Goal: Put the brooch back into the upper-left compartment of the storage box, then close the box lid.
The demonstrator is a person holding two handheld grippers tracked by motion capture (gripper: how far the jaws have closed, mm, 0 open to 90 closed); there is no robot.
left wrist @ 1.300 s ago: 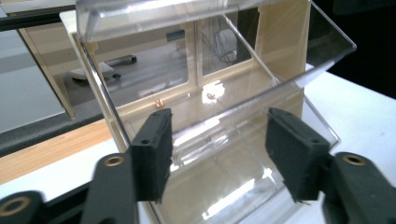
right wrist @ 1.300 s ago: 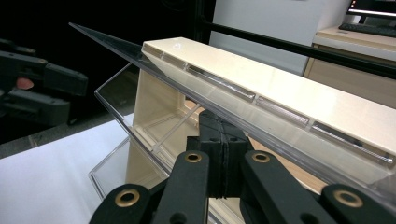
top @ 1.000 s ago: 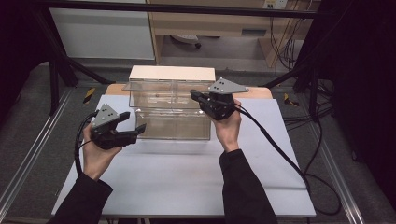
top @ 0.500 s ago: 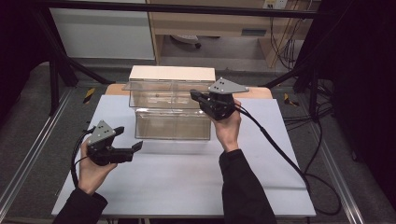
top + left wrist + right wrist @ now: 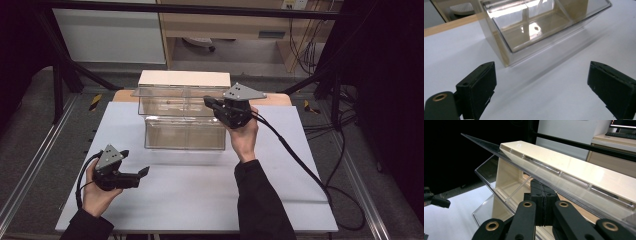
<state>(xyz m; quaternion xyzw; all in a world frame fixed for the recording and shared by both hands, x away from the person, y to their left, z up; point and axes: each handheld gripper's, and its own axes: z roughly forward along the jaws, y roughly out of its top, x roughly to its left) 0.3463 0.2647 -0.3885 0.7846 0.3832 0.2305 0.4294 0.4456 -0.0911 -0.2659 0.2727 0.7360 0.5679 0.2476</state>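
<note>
A clear two-tier plastic bin (image 5: 183, 133) with a cream top (image 5: 184, 78) stands at the back of the white tabletop (image 5: 200, 200). My right gripper (image 5: 207, 101) is shut at the upper tier's front right. In the right gripper view its closed tips (image 5: 541, 195) sit just under the raised clear flap (image 5: 506, 152), with nothing pinched between the pads that I can see. My left gripper (image 5: 144, 173) hovers low over the table at front left, well apart from the bin (image 5: 536, 27). Its jaws have just been opening and stand wide (image 5: 541, 90), with nothing between them.
A black cable (image 5: 300, 160) trails from the right gripper across the table's right side and off its edge. Metal frame rails (image 5: 30, 165) run along both sides of the table. A wooden strip (image 5: 272, 99) shows behind the bin.
The left hand has dropped and drawn back from the bin's left side toward the front left, its jaws spreading wider. The right hand and the flap have stayed put.
</note>
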